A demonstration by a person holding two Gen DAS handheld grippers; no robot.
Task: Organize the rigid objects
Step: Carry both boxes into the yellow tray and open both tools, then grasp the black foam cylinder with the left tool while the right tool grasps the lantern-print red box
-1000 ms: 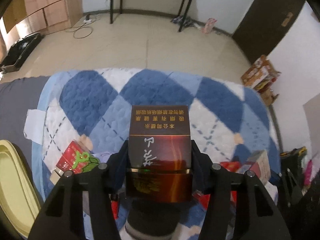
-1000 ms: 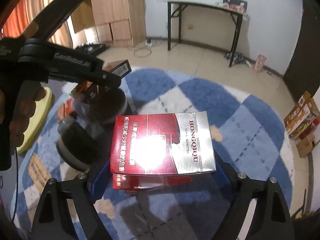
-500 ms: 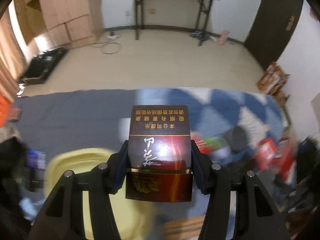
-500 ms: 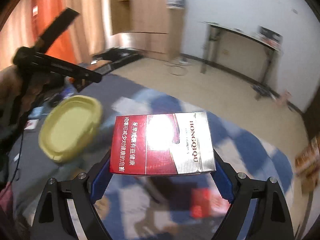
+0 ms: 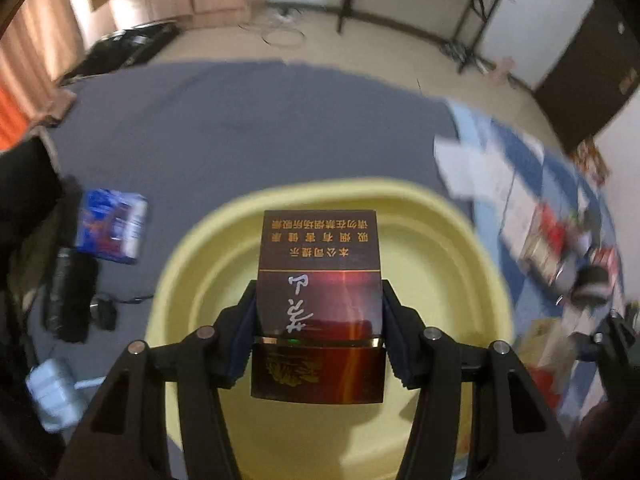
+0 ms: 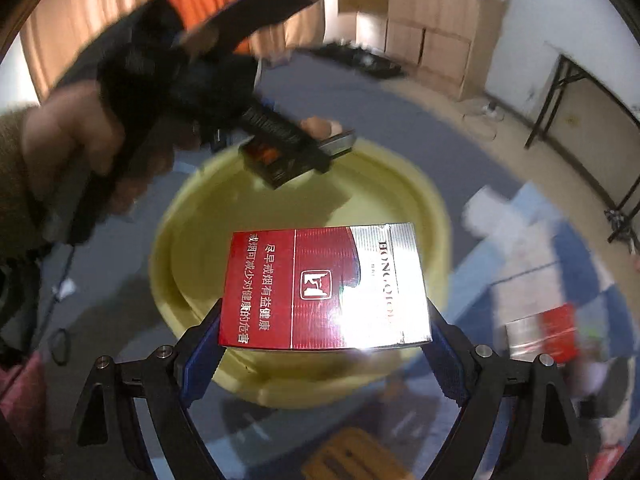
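Cigarette packs fill both my grippers: my left gripper (image 5: 320,320) clamps the brown pack (image 5: 319,304), my right gripper (image 6: 324,344) the red pack (image 6: 325,288). Both hang over the yellow basin (image 5: 452,232) just ahead. Carrying is done, I judge; next, lower and release inside.

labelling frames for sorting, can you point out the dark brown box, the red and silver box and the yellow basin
dark brown box (image 5: 318,304): left wrist view, middle of its top face.
red and silver box (image 6: 324,286): right wrist view, centre of its face, by the square emblem.
yellow basin (image 5: 432,264): left wrist view, bare inner wall right of the box.
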